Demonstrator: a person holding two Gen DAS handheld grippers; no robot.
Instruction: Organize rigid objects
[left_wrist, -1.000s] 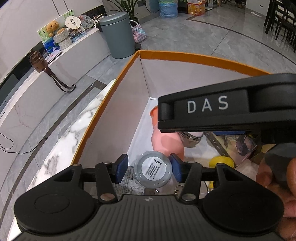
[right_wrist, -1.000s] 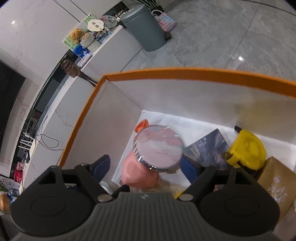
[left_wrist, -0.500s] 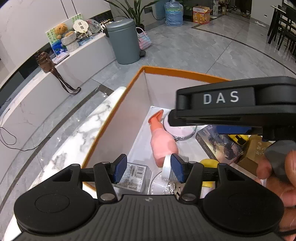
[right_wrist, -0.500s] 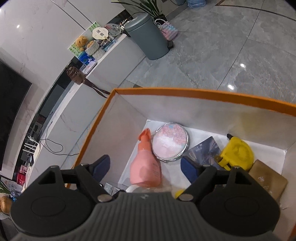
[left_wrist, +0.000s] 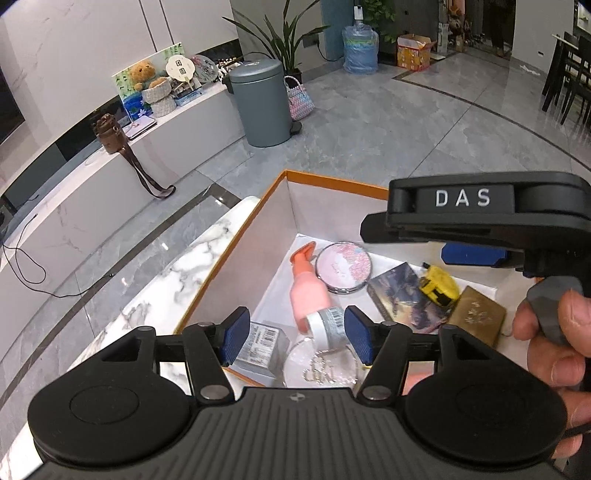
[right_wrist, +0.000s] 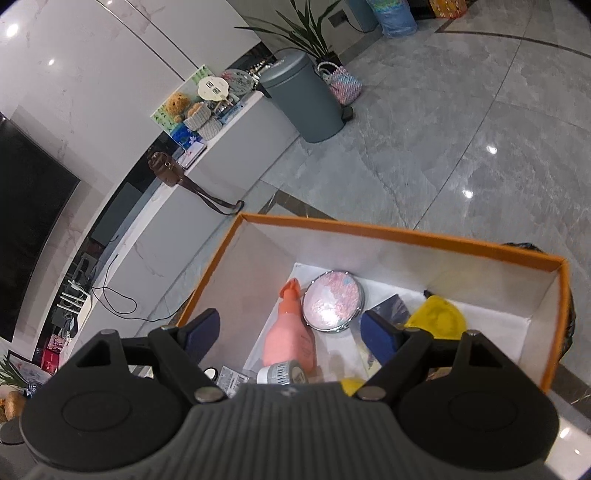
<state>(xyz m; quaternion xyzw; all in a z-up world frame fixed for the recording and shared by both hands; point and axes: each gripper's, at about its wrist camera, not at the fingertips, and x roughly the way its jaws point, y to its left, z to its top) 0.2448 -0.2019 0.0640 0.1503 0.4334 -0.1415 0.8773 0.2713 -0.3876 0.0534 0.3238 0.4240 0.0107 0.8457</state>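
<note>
An orange-rimmed white box (left_wrist: 334, 180) (right_wrist: 406, 233) holds a pink spray bottle (left_wrist: 308, 291) (right_wrist: 288, 339), a round pink compact mirror (left_wrist: 343, 266) (right_wrist: 334, 303), a dark book (left_wrist: 404, 291), a yellow tape measure (left_wrist: 439, 286) (right_wrist: 437, 315), a gold card box (left_wrist: 478, 315), a grey round jar (left_wrist: 328, 326) (right_wrist: 282, 373) lying on its side, a barcoded clear box (left_wrist: 258, 347) and a clear round lid (left_wrist: 321, 365). My left gripper (left_wrist: 293, 339) hovers above the box's near end, jaws opening, nothing pressed between them. My right gripper (right_wrist: 291, 334) hangs open above the box, empty; it also shows in the left wrist view (left_wrist: 476, 254), with a hand (left_wrist: 557, 339) on its handle.
The box sits on a white marble table (left_wrist: 147, 295). Beyond it lie grey floor tiles, a grey pedal bin (left_wrist: 260, 103) (right_wrist: 306, 96), a woven basket bag (left_wrist: 299, 96) and a low white ledge (left_wrist: 122, 173) with a brown bag, toys and a cable.
Both grippers have risen away from the box, which now looks smaller. The left jaws have widened off the grey jar, which now lies on its side. The compact lies released on the box floor.
</note>
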